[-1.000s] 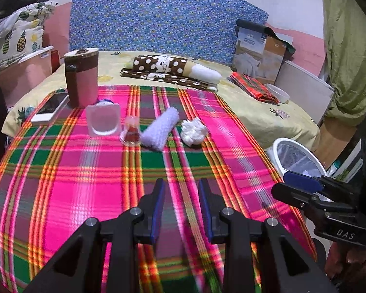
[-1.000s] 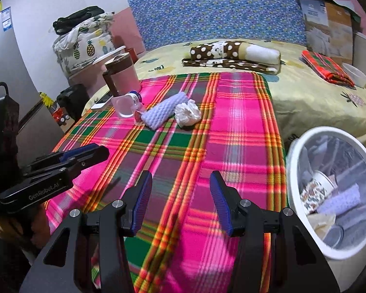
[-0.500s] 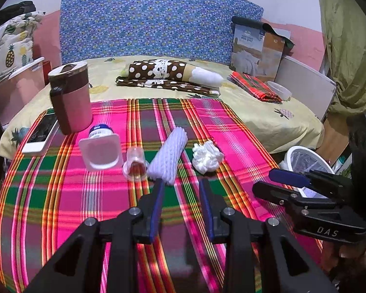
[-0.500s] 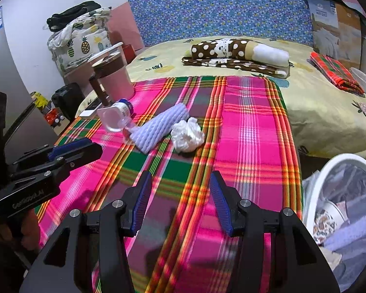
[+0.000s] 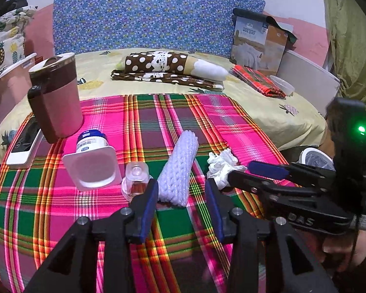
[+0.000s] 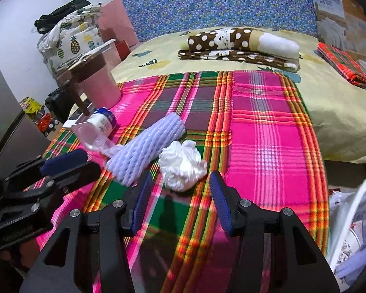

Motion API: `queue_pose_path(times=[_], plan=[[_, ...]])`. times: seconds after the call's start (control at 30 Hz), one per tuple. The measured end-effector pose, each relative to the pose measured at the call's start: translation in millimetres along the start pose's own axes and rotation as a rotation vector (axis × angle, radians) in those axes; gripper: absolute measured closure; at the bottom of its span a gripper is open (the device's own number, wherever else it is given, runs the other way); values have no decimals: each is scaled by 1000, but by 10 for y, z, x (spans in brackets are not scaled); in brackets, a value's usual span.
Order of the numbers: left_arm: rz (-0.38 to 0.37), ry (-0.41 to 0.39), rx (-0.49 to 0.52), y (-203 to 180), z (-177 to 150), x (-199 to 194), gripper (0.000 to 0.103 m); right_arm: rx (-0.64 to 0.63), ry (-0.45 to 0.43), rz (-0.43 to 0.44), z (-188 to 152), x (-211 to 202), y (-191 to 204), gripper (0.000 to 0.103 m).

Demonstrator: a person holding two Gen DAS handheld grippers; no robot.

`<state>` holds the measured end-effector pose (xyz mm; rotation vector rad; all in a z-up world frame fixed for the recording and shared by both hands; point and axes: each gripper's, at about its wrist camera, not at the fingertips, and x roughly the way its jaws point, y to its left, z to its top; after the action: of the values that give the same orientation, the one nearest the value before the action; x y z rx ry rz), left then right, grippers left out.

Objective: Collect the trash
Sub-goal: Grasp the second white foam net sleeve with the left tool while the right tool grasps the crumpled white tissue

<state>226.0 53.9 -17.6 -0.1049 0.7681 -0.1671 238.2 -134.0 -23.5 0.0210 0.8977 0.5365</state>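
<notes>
Left gripper, jaws just widened and empty, lines up on the near end of the foam sleeve; right gripper, narrowing slightly, empty, faces the crumpled tissue mid-blanket. Best straddle each squarely before closing. The small clear cup, yogurt pot, mug and phone crowd the left; bin near right.

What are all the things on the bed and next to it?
Blanket: one, pink-green plaid, covers bed.
Mug: one, pink-brown, far left.
Phone: one, white, beside mug.
Yogurt cup: one, clear, lying down.
Small cup: one, clear, beside yogurt cup.
Foam net: one, lilac, centre.
Tissue: one, white, crumpled.
Bin: one, white, right of bed.
Pillow: one, brown dotted, far end.
Left gripper: open, before net.
Right gripper: open, before tissue.
</notes>
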Motion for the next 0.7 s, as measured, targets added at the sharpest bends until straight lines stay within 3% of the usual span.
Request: queue_pose_path(times=[0.3,0.47,0.7], plan=[[4,24,18,-4,78,217,62,1,18,4,25,84,-44,84],[15,38,49,-85,121,359,62,40,1,0,11,-37,-167,85],[98,86,44,-89,102,571,62,73,-14,6,-23,-116,-281,85]])
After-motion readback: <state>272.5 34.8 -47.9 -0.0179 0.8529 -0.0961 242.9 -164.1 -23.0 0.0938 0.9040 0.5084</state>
